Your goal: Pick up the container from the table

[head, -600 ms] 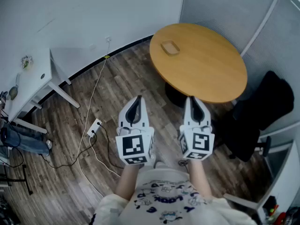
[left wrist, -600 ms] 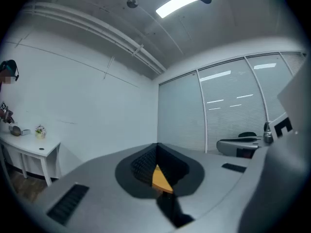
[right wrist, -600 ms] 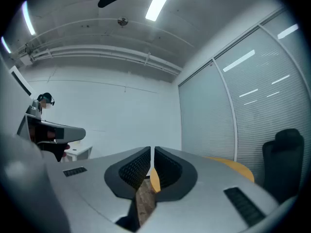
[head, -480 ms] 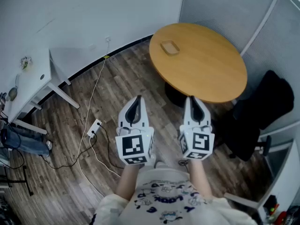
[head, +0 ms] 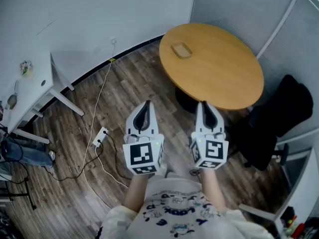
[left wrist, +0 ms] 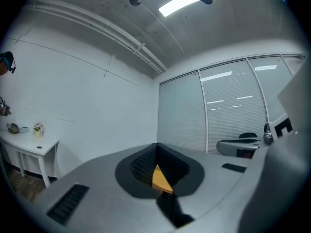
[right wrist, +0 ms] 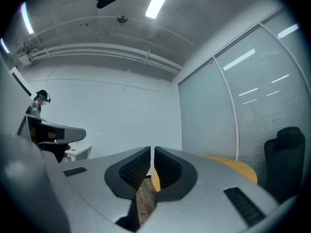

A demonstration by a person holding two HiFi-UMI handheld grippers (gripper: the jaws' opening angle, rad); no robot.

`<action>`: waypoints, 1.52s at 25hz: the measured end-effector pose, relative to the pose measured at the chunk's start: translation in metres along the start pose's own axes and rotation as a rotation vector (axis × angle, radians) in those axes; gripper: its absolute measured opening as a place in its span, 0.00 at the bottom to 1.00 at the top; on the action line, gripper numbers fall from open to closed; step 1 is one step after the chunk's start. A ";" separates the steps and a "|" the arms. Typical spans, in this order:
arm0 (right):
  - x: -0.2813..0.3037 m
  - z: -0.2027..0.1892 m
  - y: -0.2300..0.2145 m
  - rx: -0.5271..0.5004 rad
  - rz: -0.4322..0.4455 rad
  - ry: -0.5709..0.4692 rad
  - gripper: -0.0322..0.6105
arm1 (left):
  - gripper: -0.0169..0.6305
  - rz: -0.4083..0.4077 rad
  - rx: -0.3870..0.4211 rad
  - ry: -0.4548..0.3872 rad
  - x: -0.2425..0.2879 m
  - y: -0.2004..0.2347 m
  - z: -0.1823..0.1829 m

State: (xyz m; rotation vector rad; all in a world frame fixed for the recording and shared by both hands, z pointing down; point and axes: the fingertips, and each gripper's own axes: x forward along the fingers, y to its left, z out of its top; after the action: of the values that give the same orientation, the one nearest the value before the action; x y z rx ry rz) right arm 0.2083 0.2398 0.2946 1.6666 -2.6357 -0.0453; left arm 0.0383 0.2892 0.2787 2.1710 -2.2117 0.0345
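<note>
L gripper (left wrist: 156, 152) is showing its jaws pressed together at the tips w/ nothing btwn them; only a yellow sliver of the table (left wrist: 161, 179) is peeking through the hollow behind the tips. R gripper (right wrist: 152, 155) is holding its jaws all but together, just a hairline slit, nothing in it either. Wood floor (right wrist: 144, 198) is showing through behind them, and the table's edge (right wrist: 233, 168) is curving off to the right. In the head view both are hovering side by side short of the table (head: 219, 78), on the side nearest the person (head: 174, 215), over the floor (head: 114, 98). L gripper (head: 145, 105) is hanging off the table's near-left edge and R gripper (head: 205, 105) just short of its near rim, tips pointing toward it, neither touching it. The container (head: 181, 50), a small tan rounded-rectangle thing, is lying flat on the table's far-left part, near the rim, well apart from both grippers. A black chair (head: 281, 116) is standing at the table's right, close to the rim. A white desk (head: 32, 83) is standing well left of the table along the wall (head: 99, 14), and a power strip (head: 100, 135) w/ a white cable (head: 102, 91) is lying on the floor btwn desk and table.
</note>
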 end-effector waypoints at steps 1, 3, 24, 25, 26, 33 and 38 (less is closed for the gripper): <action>0.002 0.000 0.000 0.004 -0.003 -0.001 0.09 | 0.03 0.000 -0.001 0.001 0.002 0.002 -0.001; 0.007 -0.004 0.003 0.014 -0.003 -0.002 0.09 | 0.03 0.000 -0.003 0.001 0.005 0.008 -0.003; 0.072 -0.037 0.026 0.045 0.015 0.088 0.09 | 0.03 0.000 -0.035 0.078 0.058 0.055 -0.035; 0.080 -0.039 0.025 0.046 0.018 0.091 0.09 | 0.03 0.002 -0.036 0.081 0.066 0.056 -0.036; 0.089 -0.040 0.023 0.045 0.023 0.093 0.09 | 0.03 0.003 -0.036 0.085 0.075 0.057 -0.037; 0.163 -0.051 0.011 0.049 0.051 0.117 0.09 | 0.03 0.008 -0.031 0.104 0.145 0.068 -0.043; 0.224 -0.053 -0.003 0.046 0.075 0.126 0.09 | 0.03 0.024 -0.030 0.111 0.205 0.076 -0.039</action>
State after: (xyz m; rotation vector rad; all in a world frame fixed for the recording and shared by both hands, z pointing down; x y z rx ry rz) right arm 0.1167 0.0355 0.3483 1.5266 -2.6216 0.1184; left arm -0.0407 0.0874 0.3279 2.0735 -2.1636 0.1189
